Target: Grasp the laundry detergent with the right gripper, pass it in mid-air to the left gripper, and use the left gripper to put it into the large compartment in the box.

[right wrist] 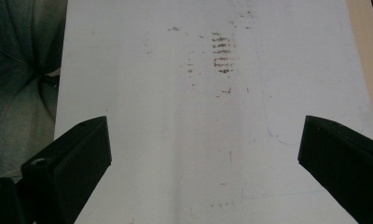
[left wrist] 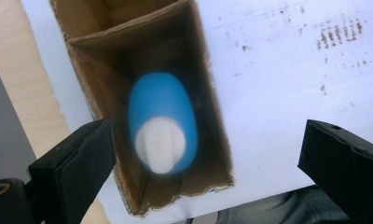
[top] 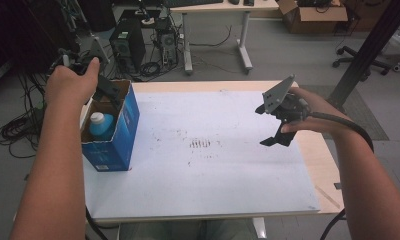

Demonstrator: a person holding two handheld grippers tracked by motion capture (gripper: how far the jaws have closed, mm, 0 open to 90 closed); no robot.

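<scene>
An open blue cardboard box (top: 119, 135) stands at the table's left edge. A blue bottle with a white cap (top: 102, 125) stands upright inside it. My left gripper (top: 110, 92) hovers over the box's far end, held from above. In the left gripper view I look straight down into the box (left wrist: 208, 93) at the bottle (left wrist: 162, 121). The jaws of the left gripper (left wrist: 208, 130) stand wide apart, clear of the bottle. My right gripper (top: 268, 125) hangs above the table's right side. It is open (right wrist: 203, 126), with bare white sheet between its jaws.
A white sheet (top: 213, 170) covers the wooden table, with dark smudges (top: 200, 144) at its middle. Behind the table stand computer towers (top: 128, 42) with floor cables, a desk (top: 223, 7), a cardboard box (top: 313, 15) and an office chair (top: 358, 57). A black post (top: 373, 47) rises at the right.
</scene>
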